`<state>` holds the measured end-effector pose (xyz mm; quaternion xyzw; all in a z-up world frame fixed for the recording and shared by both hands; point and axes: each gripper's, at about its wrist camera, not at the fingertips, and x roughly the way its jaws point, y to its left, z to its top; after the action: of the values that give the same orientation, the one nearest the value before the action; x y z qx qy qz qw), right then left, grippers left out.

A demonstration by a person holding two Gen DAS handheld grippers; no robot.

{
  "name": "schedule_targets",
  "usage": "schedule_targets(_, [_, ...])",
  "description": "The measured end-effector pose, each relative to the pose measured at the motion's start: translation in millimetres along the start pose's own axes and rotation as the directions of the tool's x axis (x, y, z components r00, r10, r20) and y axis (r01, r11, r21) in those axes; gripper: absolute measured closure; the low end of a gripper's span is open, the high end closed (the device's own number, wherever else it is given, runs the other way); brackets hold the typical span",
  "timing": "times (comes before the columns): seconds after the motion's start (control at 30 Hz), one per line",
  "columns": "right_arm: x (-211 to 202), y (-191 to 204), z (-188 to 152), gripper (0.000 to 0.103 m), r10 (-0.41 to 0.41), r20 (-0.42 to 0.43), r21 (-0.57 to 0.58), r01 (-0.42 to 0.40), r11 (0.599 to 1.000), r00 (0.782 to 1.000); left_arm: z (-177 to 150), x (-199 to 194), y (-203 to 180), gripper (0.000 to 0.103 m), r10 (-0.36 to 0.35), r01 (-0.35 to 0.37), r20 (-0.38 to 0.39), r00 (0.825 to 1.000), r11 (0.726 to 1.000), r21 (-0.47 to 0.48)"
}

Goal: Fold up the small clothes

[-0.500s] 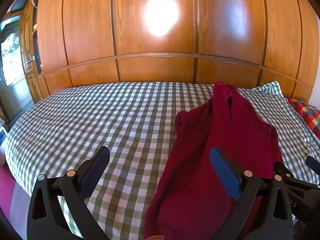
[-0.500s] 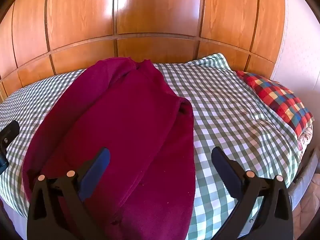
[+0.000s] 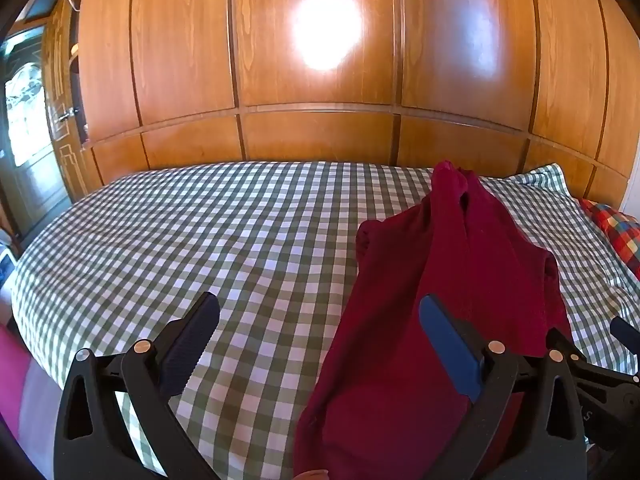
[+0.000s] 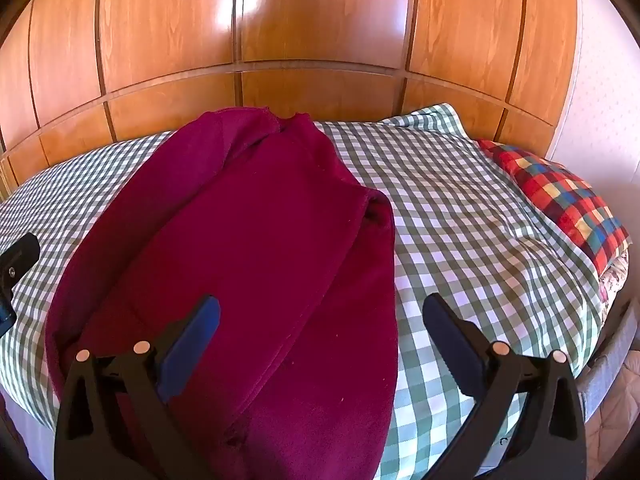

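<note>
Both grippers [image 3: 318, 338] [image 4: 320, 338] down-tilted — fingers [image 3: 192, 344] apart

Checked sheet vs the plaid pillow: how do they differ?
The checked sheet is green and white gingham; the plaid pillow mixes red, blue and yellow squares. The sheet spreads over the whole bed; the pillow lies only along its right edge. The maroon garment lies on the sheet, apart from the pillow. Both are square-patterned fabric.
</note>
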<state>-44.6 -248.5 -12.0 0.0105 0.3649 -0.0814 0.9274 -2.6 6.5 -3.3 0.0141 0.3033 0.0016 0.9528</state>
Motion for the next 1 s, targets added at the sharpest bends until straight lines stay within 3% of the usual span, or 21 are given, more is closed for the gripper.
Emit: schedule_targets(1.0, [-1.2,1.4,2.5,0.002,0.001,-0.005,-0.012,-0.001,1.000,1.000,0.8,0.7,-1.7,0.004,-0.006,0.006,-0.011,1.000,1.000,0.000])
